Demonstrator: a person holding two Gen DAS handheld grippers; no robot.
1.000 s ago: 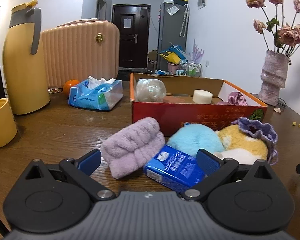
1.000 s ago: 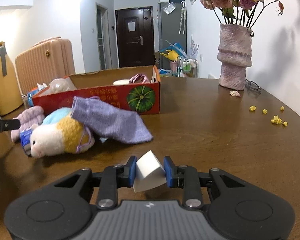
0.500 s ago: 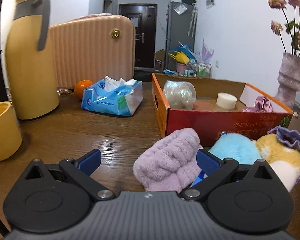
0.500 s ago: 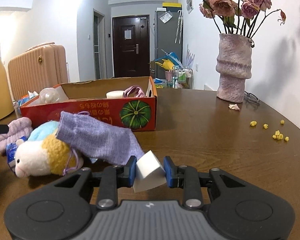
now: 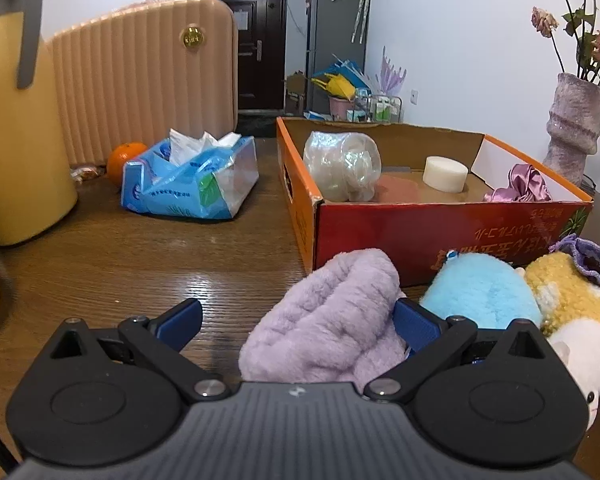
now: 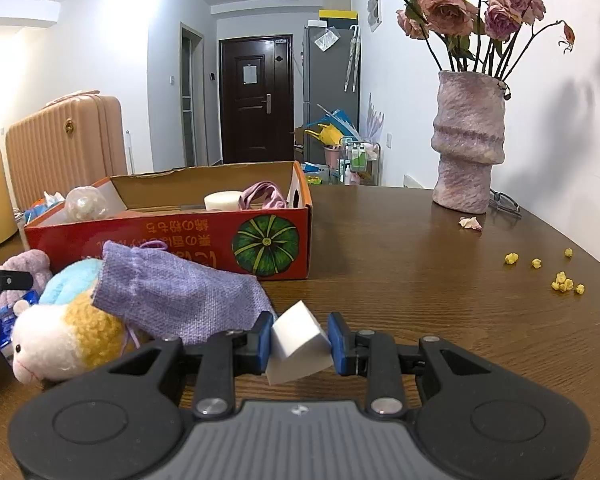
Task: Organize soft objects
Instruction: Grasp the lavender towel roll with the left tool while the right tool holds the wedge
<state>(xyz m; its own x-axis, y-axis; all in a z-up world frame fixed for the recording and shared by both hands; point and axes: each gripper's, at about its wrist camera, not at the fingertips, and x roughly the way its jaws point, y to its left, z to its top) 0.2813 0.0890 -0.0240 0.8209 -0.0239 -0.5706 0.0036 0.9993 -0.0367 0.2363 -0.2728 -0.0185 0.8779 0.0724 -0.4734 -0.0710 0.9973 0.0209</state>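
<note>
My left gripper (image 5: 296,308) is open, low over the wooden table (image 5: 160,264). A fluffy lilac towel (image 5: 340,320) lies between its fingers, against the right fingertip (image 5: 414,320). Beside the towel lies a blue, yellow and white plush toy (image 5: 484,296), draped by a purple knitted pouch (image 6: 172,296). Behind them stands the red cardboard box (image 5: 440,232), holding a crumpled clear bag (image 5: 340,168), a white round pad (image 5: 444,172) and a pink satin scrunchie (image 5: 520,184). My right gripper (image 6: 298,340) is shut on a white foam block (image 6: 296,344) just in front of the pouch.
On the left stand a yellow thermos jug (image 5: 16,120), a blue tissue pack (image 5: 192,180), an orange (image 5: 126,156) and a peach suitcase (image 5: 140,80). A vase of dried roses (image 6: 468,152) stands at the right rear, with yellow crumbs (image 6: 564,280) scattered nearby.
My left gripper has moved in on the lilac towel, which now lies between its fingers; the blue packet is hidden behind it. The right gripper crept slightly forward, still gripping the block.
</note>
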